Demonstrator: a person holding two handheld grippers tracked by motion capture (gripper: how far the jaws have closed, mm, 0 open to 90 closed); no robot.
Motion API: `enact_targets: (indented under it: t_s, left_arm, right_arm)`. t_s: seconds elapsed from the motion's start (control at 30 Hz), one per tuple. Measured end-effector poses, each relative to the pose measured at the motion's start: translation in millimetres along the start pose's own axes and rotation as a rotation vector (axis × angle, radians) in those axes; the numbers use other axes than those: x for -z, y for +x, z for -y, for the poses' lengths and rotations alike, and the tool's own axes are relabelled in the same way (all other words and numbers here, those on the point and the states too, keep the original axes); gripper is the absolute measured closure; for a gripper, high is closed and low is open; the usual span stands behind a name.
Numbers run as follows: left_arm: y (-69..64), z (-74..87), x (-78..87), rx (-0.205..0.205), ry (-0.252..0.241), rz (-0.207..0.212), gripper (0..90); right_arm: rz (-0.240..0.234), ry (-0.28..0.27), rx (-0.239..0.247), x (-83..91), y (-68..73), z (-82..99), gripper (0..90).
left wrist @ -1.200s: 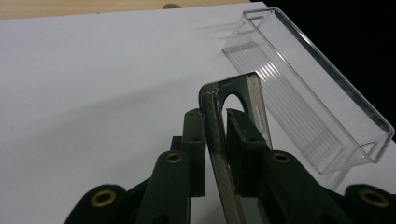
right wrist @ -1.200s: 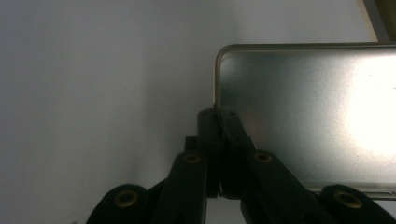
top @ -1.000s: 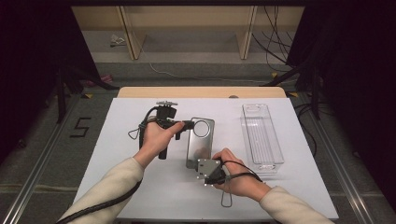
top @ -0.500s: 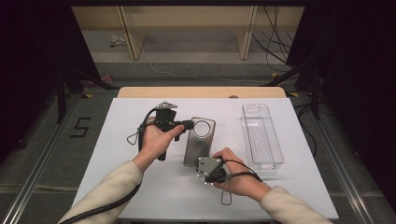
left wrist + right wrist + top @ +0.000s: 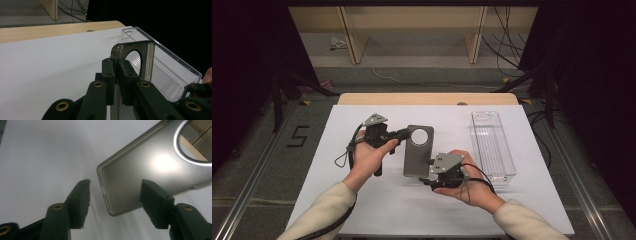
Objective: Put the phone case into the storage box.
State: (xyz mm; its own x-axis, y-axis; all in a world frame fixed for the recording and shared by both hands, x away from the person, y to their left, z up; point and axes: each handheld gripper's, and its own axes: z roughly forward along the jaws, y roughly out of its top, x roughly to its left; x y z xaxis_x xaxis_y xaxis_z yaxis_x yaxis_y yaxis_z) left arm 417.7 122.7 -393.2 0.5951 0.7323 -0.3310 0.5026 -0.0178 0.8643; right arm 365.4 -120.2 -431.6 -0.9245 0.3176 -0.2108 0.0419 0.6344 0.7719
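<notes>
A grey phone case with a round camera hole lies lengthwise over the white table. My left gripper comes in from the left and is shut on the case's long edge beside the hole; its pads pinch the thin wall of the case. My right gripper sits at the case's near end. Its jaws have just been opening. The case's corner lies between the two pads of the right gripper, and neither pad touches it.
A clear, long plastic tray stands to the right of the case, lengthwise toward the far edge, also seen as the tray behind the case. A wooden strip borders the table's far side. Cables trail from both grippers.
The right gripper's jaws have gone from shut on the case's near end to wide apart. The left hand and the case have shifted slightly to the left.
</notes>
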Motion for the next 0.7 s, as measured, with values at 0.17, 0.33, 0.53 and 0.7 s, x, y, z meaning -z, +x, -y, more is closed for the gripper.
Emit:
enact_targets:
  t_s: [0.17, 0.33, 0.53, 0.7]
  left_arm:
    - [3.2, 4.1, 6.4, -0.028, -0.033, 0.009, 83.4]
    - [2.1, 4.3, 11.0, -0.045, -0.061, 0.008, 83.4]
    - [-1.1, 5.2, 15.7, -0.06, -0.083, 0.016, 83.4]
    - [-3.4, 7.0, 16.9, -0.065, -0.097, 0.021, 83.4]
  right_arm:
    - [0.01, -0.055, -0.087, 8.9, -7.9, 3.4, 35.0]
    - [0.026, -0.085, -0.149, 14.9, -13.6, 9.9, 31.6]
    - [0.049, -0.13, -0.209, 22.2, -20.6, 16.1, 30.0]
    - [0.073, -0.158, -0.255, 26.4, -26.8, 19.9, 30.5]
